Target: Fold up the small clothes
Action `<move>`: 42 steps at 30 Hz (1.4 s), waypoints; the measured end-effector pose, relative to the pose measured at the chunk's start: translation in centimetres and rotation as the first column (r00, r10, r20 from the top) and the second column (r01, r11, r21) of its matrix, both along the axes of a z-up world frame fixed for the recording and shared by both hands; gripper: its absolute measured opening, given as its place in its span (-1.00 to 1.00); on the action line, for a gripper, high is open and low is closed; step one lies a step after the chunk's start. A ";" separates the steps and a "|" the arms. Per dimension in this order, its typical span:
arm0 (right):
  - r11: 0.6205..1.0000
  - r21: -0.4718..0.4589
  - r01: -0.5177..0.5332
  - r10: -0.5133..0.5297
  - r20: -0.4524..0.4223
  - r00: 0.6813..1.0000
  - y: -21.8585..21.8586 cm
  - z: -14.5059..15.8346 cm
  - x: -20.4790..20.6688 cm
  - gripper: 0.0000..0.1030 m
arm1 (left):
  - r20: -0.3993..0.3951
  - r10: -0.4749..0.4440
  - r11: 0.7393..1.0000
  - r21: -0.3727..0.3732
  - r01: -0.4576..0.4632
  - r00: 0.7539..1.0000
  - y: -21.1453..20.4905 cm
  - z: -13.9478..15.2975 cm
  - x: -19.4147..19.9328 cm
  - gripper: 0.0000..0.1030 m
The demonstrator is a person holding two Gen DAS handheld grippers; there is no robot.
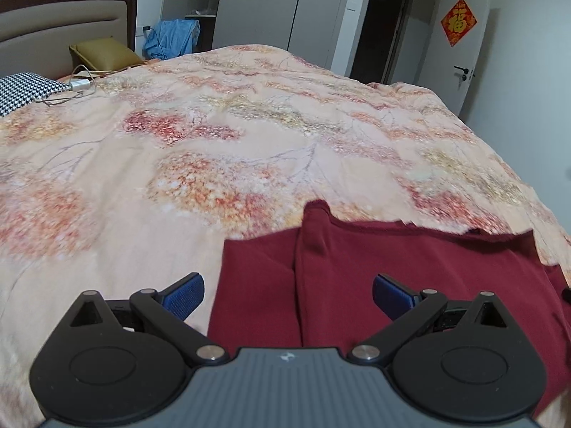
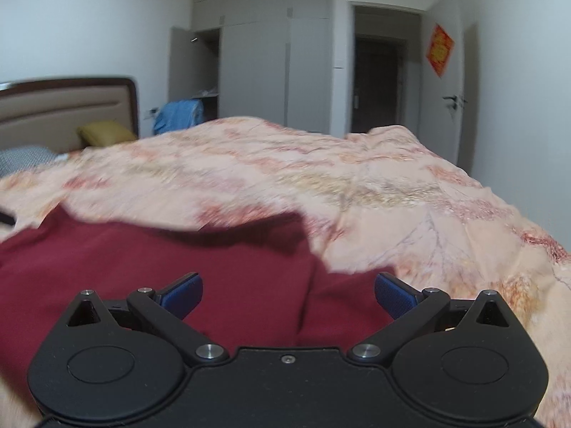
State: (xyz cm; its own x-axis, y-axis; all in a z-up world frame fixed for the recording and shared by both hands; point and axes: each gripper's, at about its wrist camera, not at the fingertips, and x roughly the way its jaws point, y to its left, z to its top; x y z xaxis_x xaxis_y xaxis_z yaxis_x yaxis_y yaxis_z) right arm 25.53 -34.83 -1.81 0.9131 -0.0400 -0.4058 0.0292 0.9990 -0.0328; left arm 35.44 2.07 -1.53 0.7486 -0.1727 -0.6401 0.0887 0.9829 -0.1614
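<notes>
2 grippers wide apart, holding nothing: left gripper, right gripper. Dark red garment lies on bed quilt right under both. 1 layer looks lapped over; folding unfinished, edges not squared yet.

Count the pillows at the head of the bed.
2. An olive-gold pillow leans against the headboard; a black-and-white houndstooth pillow lies nearer, at the left edge. More may be hidden beyond the frame.
</notes>
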 end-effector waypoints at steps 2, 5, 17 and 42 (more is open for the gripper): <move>1.000 -0.024 -0.016 0.016 -0.013 1.000 1.2 -0.4 -1.8 0.99 | -0.011 -0.001 1.000 -0.005 0.001 1.000 -0.2 0.2 -1.6 0.99; 0.999 -0.029 -0.022 0.021 -0.023 1.000 2.4 -1.1 -4.2 0.99 | -0.017 -0.009 1.000 -0.017 0.009 1.000 -0.3 0.2 -4.0 1.00; 0.989 0.149 0.013 -0.001 -0.081 0.997 1.3 -2.0 -8.1 0.30 | -0.018 -0.037 0.990 -0.138 0.035 0.999 1.7 -2.5 -11.9 0.92; 0.960 0.265 0.096 -0.076 -0.084 0.994 -0.3 -3.3 -10.4 -0.84 | -0.059 -0.043 0.969 -0.247 0.027 0.997 2.3 -5.0 -10.7 -0.79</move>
